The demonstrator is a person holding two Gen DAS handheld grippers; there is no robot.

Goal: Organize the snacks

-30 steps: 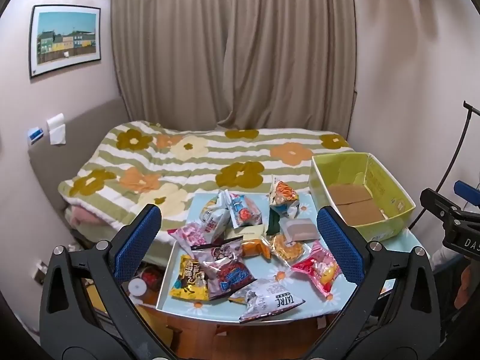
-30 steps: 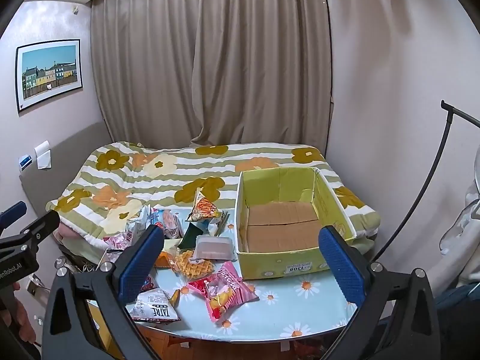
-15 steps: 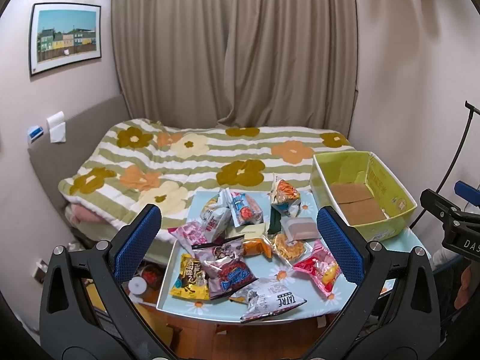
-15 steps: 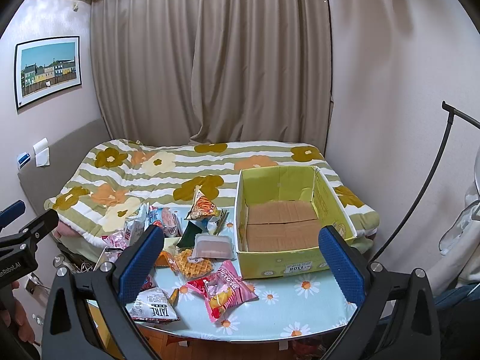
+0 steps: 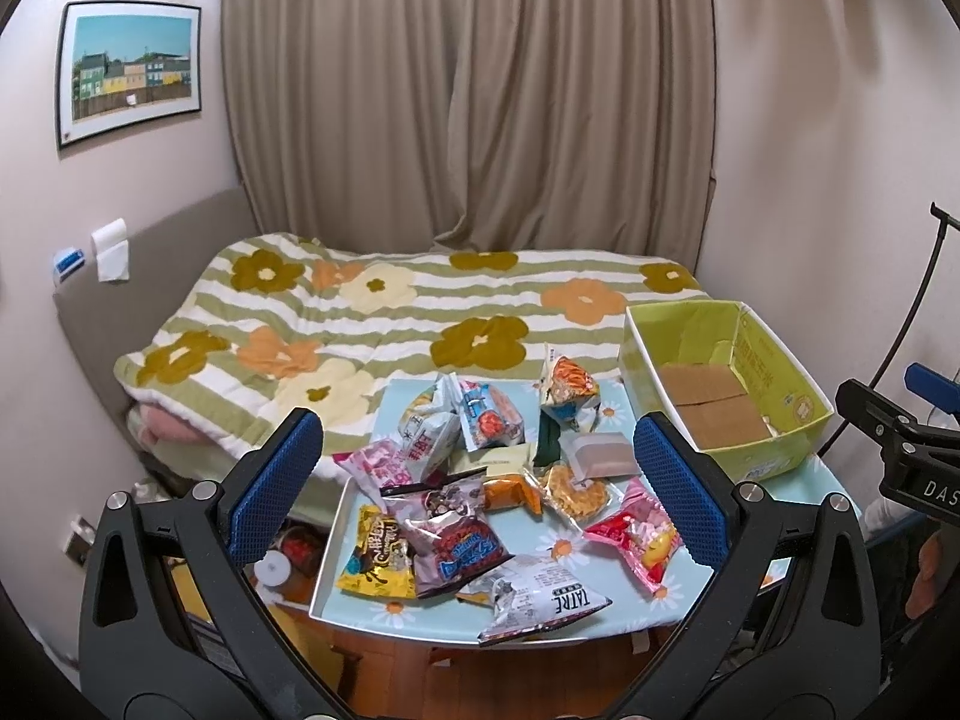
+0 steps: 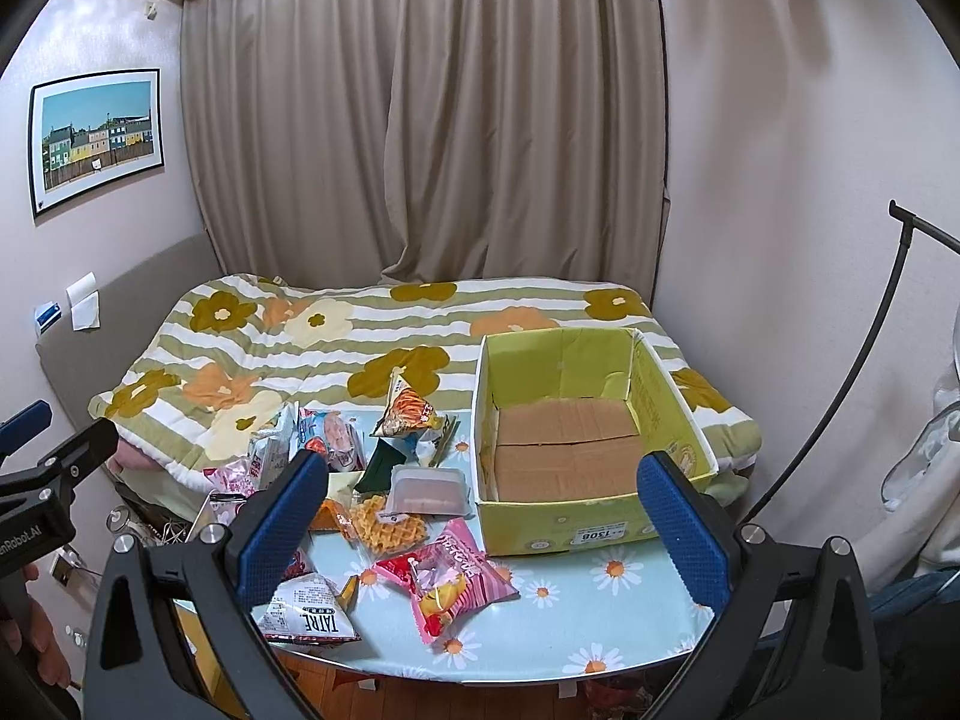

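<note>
Both grippers wide open above a table of loose snacks, nothing picked up yet.

The left gripper (image 5: 477,492) and the right gripper (image 6: 483,528) are held clear of the table (image 6: 576,618), each with jaws spread and nothing between them. The box (image 6: 600,516) stands at the table's far right corner, with only its cardboard bottom showing inside. The snacks (image 5: 480,492) lie in a loose heap left of the box, several overlapping. The sensible first pick looks like the pink packet (image 6: 447,576), which lies just in front of the box and apart from the heap, so the right gripper can take it alone. I'd pinch a crimped end seam rather than the puffed middle, squeeze gently so the contents don't crush, lift over the box wall and let go low inside. The waffle packet (image 6: 384,525) beside it could snag, so lift straight up.
</note>
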